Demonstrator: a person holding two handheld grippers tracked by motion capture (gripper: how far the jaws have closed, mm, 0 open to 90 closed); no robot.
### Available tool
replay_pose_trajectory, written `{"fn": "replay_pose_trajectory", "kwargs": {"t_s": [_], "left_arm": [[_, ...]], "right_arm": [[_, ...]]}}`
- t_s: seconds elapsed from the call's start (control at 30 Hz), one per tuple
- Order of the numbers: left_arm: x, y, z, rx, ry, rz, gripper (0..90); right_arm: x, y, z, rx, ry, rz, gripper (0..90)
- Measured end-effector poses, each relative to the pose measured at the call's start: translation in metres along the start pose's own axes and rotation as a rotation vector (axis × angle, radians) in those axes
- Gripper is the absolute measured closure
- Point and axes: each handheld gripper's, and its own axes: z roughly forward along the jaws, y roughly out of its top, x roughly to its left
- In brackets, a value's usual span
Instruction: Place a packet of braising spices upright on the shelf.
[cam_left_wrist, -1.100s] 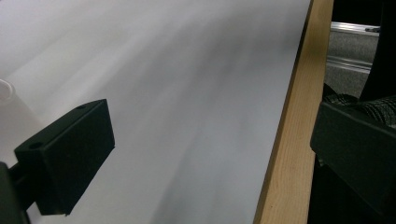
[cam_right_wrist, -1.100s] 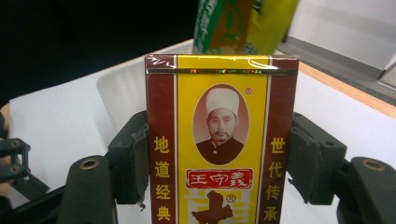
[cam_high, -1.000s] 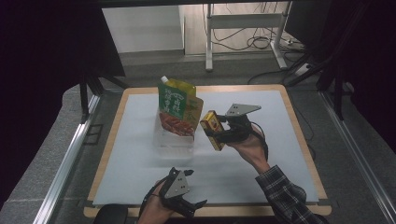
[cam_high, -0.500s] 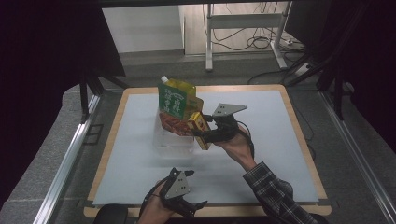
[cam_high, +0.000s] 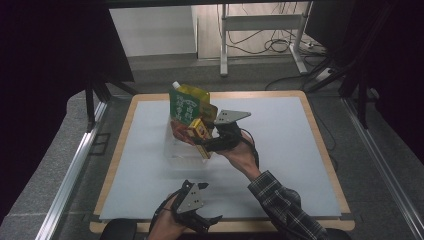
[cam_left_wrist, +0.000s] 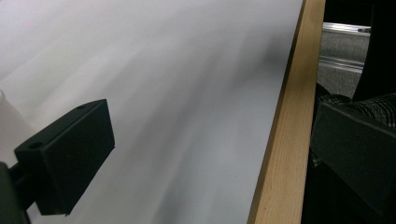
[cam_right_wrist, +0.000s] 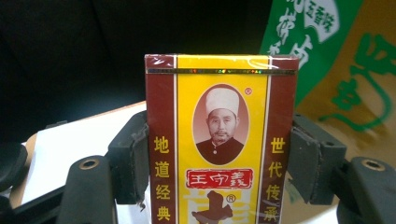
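A yellow and dark red box (cam_right_wrist: 222, 140) with a portrait and Chinese lettering stands upright between the pads of my right gripper (cam_right_wrist: 222, 158), which is shut on its two sides. From above, the box (cam_high: 199, 135) hangs just over the right rim of a clear plastic container (cam_high: 172, 152), held there by the right gripper (cam_high: 204, 145). A green and yellow spouted pouch (cam_high: 186, 106) stands in that container; the pouch (cam_right_wrist: 336, 56) rises right behind the box. My left gripper (cam_high: 205, 222) rests by the table's front edge, and its jaws stand wide apart with nothing between them (cam_left_wrist: 210, 158).
A white mat (cam_high: 280, 150) covers the table, framed by a wooden border (cam_left_wrist: 285, 140). Metal rails run along both sides of the table (cam_high: 70, 170). Beyond the far edge stand a metal stand's legs and loose cables on the floor (cam_high: 280, 45).
My right gripper has carried the box to the left, from the mat's middle right up against the pouch and over the container. The left gripper has stayed put.
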Motion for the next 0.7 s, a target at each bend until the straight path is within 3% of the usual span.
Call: {"fn": "replay_pose_trajectory", "kwargs": {"t_s": [0.4,0.7], "left_arm": [[0.0,0.0,0.0,0.004,-0.004,0.003,0.0],[0.0,0.0,0.0,0.004,-0.006,0.003,0.0]], "right_arm": [[0.0,-0.003,0.028,-0.002,-0.012,0.004,31.7],[0.007,-0.007,0.046,-0.02,0.022,0.01,31.7]]}}
